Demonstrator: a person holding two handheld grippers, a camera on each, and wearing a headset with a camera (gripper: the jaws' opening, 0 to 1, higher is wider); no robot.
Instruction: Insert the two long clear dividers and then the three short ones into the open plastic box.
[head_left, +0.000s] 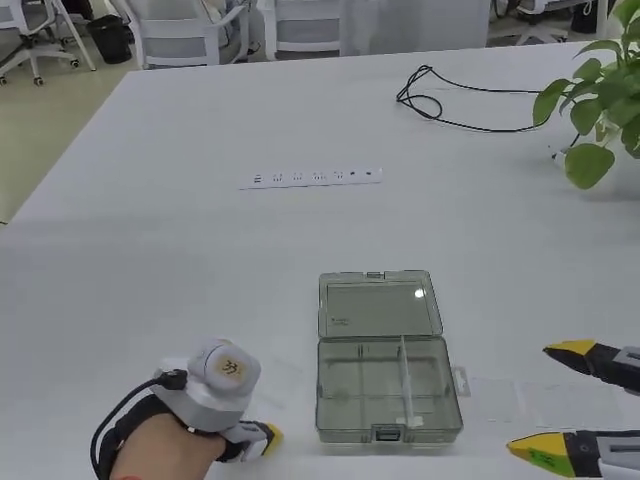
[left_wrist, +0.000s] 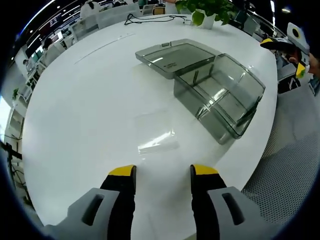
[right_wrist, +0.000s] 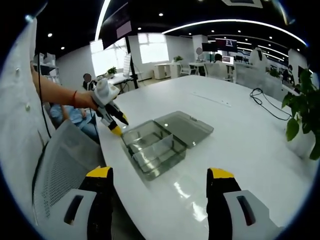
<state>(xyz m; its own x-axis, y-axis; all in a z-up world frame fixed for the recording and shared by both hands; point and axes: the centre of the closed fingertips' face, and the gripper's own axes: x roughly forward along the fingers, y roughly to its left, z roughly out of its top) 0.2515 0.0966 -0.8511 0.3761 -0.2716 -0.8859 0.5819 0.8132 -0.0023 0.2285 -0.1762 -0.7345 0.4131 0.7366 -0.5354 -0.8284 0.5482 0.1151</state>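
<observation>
The open smoky plastic box (head_left: 385, 388) lies near the table's front edge, its lid (head_left: 380, 305) folded back flat. One long clear divider (head_left: 404, 380) stands upright inside it, running front to back. My left gripper (head_left: 262, 437) is open just left of the box, low over the table. In the left gripper view, clear flat dividers (left_wrist: 157, 141) lie on the table right ahead of the left gripper (left_wrist: 163, 172), with the box (left_wrist: 220, 95) beyond. My right gripper (head_left: 550, 402) hangs wide open to the right of the box, holding nothing; faint clear pieces (head_left: 495, 395) lie between them.
A white power strip (head_left: 312, 178) lies mid-table. A black cable (head_left: 450, 100) loops at the back right beside a green plant (head_left: 600, 100). Office chairs (head_left: 200, 30) stand behind the table. The table's front edge runs close under both grippers.
</observation>
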